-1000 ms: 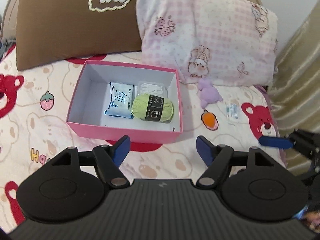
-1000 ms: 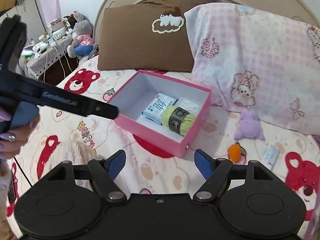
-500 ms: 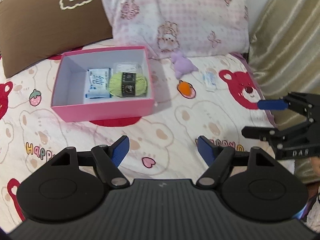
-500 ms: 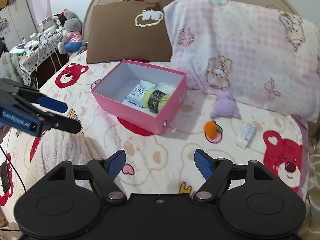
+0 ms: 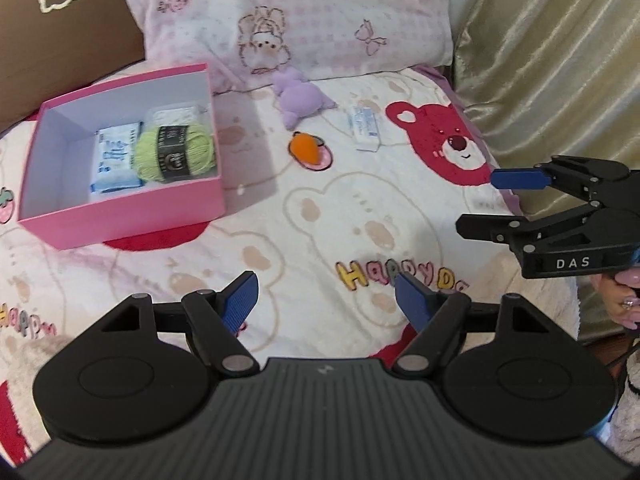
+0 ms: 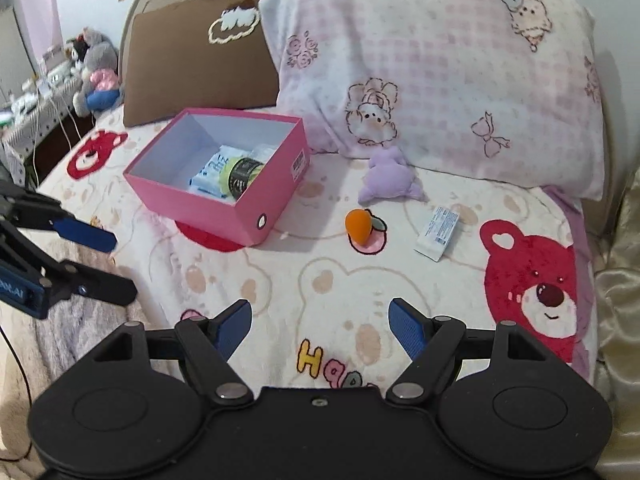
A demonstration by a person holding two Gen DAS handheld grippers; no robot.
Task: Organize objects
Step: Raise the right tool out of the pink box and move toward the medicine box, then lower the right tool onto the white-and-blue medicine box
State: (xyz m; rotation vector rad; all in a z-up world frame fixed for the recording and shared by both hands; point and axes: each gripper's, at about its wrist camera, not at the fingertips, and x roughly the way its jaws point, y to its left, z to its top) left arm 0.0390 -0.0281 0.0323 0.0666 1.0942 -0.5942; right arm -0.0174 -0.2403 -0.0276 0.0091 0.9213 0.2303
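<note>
The pink box (image 5: 120,216) sits open on the bear-print blanket (image 5: 320,208), in front of the brown pillow (image 6: 192,64) and just left of the pink checked pillow (image 6: 432,72). Inside it I see a green yarn ball (image 5: 174,152) touching a blue-and-white packet (image 5: 114,158), with a clear wrapped item (image 5: 174,113) behind them. Out on the blanket to the right of the box lie a purple plush toy (image 6: 390,178) against the checked pillow's edge, an orange carrot toy (image 6: 357,222) nearer me, and a small white sachet (image 6: 437,233) beside a printed red bear. My left gripper (image 5: 325,296) hangs above the blanket with its blue pads spread wide and nothing between them. My right gripper (image 6: 320,322) is likewise spread wide and empty, well short of the loose items.
</note>
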